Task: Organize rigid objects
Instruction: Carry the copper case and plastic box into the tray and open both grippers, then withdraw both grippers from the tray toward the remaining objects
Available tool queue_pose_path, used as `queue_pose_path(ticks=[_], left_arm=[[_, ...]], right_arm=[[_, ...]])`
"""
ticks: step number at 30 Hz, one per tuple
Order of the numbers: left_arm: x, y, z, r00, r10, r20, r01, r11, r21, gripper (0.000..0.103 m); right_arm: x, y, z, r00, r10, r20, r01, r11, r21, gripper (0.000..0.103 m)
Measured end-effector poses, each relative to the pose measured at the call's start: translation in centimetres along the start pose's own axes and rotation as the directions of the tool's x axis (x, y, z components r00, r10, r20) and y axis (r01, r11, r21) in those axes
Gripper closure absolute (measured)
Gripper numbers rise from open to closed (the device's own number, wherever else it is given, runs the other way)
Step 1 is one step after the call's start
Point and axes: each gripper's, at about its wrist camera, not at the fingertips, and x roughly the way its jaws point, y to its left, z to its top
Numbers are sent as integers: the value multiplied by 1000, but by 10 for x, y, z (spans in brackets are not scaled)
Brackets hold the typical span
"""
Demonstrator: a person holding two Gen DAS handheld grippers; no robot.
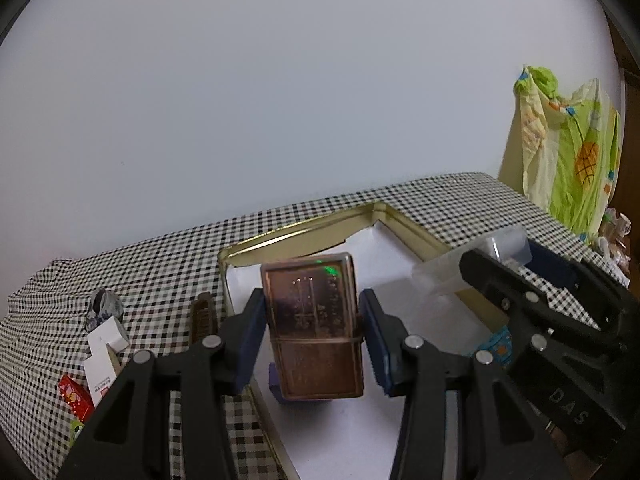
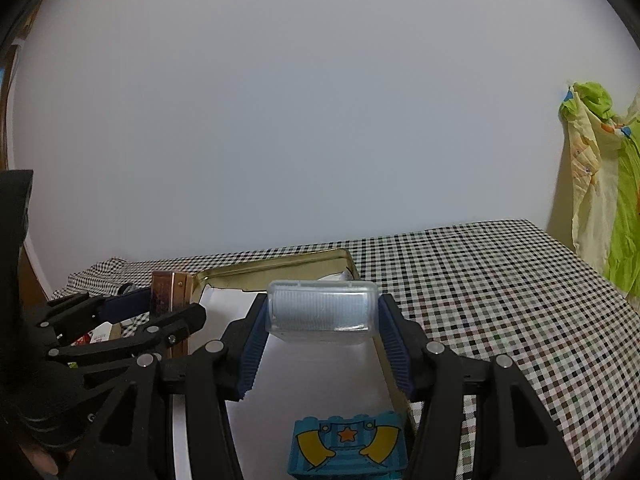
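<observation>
Black linkage arms with silver rivets fill the near edge of both views. Between the blue ribbed pads of the left gripper (image 1: 314, 330) stands a copper-coloured metal case (image 1: 314, 328), clamped on its two long side edges. It is a flat rectangular slab with a thin raised rim, a dull brushed face and a seam across its lower part; its long axis runs from the near end to the far end, tilted up away from the camera. It hangs over the near left part of the gold tin tray (image 1: 304, 230).

In the right wrist view, the right gripper (image 2: 323, 330) is clamped on a clear plastic box (image 2: 322, 312), gripped by its two short ends. This box has rounded corners, and fine ribbing shows through its clear front. Its long axis lies crosswise, left to right, above the white paper that lines the tray.

On that paper, near the right gripper, lies a blue toy block (image 2: 347, 450) with a yellow pattern and an orange star. The tray sits on a checked cloth (image 2: 500, 280), with small cartons (image 1: 106, 356) to its left.
</observation>
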Motion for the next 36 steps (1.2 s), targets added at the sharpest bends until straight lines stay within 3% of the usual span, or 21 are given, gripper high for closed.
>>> queue_pose_path(ticks=[20,22,24,26,30,36], left_arm=[[12,-3,-5,998,35,-49,-32,999,44,56],[11,-5,-6,998,42,-42,-40,998,54,52],[7,-6,-5,998,61,-18,-59,996,63,21],[-2,-9,-4,997,63,32,-66,996,68,2],[-16,-12,-2,989,76,127,-86,993,77,0],[-12,-5,-3,990,79,112,-85,995,52,0]], right_arm=[[0,-4,6,999,-3,-41,3,1000,0,46],[-2,-3,6,999,-11,-39,11,1000,4,46],[-6,0,7,999,-19,-34,19,1000,6,43],[-10,-2,7,1000,-18,-15,18,1000,19,29],[-18,-8,11,998,-30,53,27,998,58,21],[-22,-15,13,997,-33,69,26,994,102,20]])
